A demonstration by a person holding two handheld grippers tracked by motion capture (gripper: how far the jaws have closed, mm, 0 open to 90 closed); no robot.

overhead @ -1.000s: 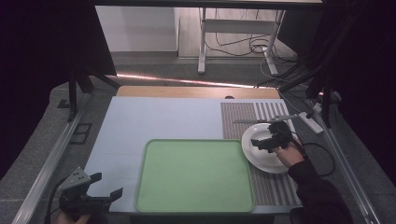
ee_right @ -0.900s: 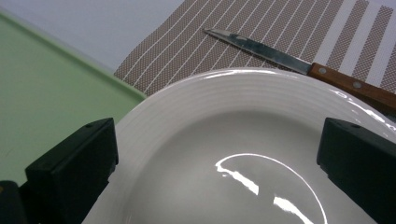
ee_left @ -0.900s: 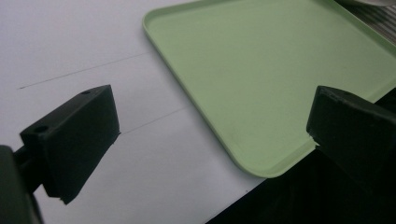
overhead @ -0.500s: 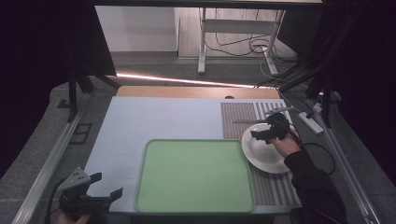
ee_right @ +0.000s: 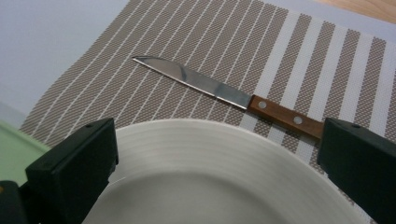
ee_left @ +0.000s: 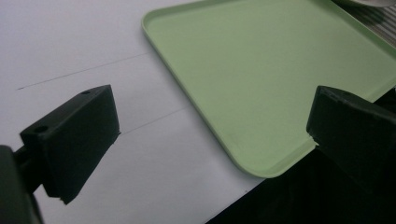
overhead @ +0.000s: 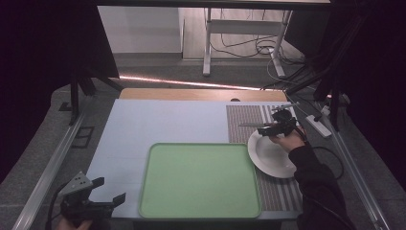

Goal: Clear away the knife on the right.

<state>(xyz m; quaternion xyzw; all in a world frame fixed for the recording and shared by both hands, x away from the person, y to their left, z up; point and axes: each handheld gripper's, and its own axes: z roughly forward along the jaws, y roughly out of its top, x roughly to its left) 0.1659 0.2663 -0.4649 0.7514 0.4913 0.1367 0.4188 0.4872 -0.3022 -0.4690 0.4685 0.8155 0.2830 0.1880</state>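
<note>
While hovering wide open and empty over the plate (ee_right: 224, 177), right gripper (ee_right: 219, 154): reach past the far rim; straddle the knife (ee_right: 224, 95) handle on the striped mat (ee_right: 299, 51); close squarely; lift level.

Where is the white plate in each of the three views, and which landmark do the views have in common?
High view: the white plate lies at right on the striped mat, beside the green tray, under the right gripper.
Left gripper view: a sliver of the plate at the top right corner.
Right gripper view: the plate spans the bottom, between the open jaws.
Shared landmark: the green tray.
</note>
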